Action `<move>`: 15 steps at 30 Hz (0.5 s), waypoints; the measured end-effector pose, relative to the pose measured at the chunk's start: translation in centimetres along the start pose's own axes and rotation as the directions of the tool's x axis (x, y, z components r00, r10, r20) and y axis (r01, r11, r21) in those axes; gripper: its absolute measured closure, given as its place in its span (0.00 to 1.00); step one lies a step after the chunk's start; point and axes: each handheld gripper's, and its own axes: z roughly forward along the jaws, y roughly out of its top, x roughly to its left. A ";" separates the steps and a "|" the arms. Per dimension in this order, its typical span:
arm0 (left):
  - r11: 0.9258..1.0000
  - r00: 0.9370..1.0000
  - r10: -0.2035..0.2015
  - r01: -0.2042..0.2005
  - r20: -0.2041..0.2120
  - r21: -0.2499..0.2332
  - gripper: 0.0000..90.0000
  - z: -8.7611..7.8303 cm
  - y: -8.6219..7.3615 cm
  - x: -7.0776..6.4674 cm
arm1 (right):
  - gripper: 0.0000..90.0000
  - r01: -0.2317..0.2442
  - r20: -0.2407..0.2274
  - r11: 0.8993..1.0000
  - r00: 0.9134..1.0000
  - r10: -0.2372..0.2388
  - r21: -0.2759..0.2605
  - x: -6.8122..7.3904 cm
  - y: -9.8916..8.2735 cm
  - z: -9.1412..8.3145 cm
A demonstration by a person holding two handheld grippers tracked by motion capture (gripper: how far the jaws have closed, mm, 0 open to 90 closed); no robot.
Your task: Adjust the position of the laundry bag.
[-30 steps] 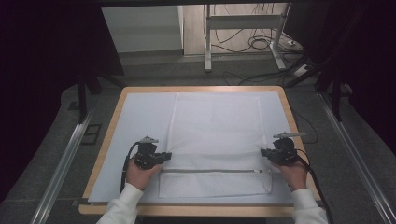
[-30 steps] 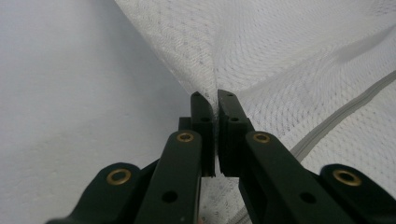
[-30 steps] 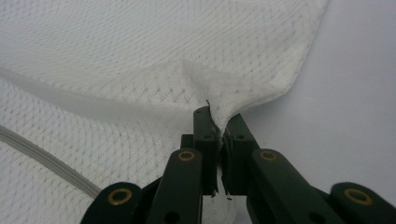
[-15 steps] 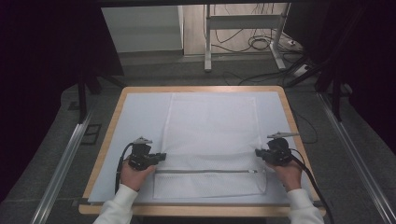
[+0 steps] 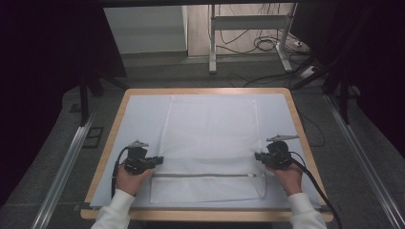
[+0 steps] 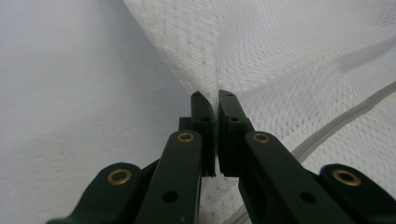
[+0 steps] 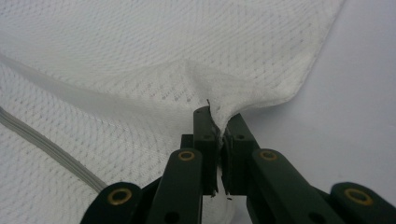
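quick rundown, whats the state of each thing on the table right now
mesh laundry bag: spread flat on the table, pinched at both side edges near the zipper
zipper: closed along its length, pull at the right end
left tool: shut on the bag's left edge, mesh bunched between the jaws
right tool: shut on the bag's right edge, fabric puckered up at the jaws
table: covered by a pale sheet, wooden rim showing

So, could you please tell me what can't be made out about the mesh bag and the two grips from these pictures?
- Mesh bag: contents not discernible, high view.
- Zipper: pull too small, high view.
- Left gripper: pinched mesh hidden between its jaws.
- Right gripper: bag's far side cut off by the frame.
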 end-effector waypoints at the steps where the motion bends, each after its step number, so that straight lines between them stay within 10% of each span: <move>1: 1.000 1.000 -0.002 0.002 -0.001 0.000 0.98 -0.1 -0.1 0.2 | 0.94 0.000 0.000 1.000 1.000 0.000 0.000 0.0 0.0 0.0; 15: 1.000 0.999 -0.017 0.017 -0.029 -0.003 0.98 -1.4 -1.0 1.4 | 0.94 0.043 -0.015 0.999 0.999 -0.042 0.010 2.0 0.2 1.4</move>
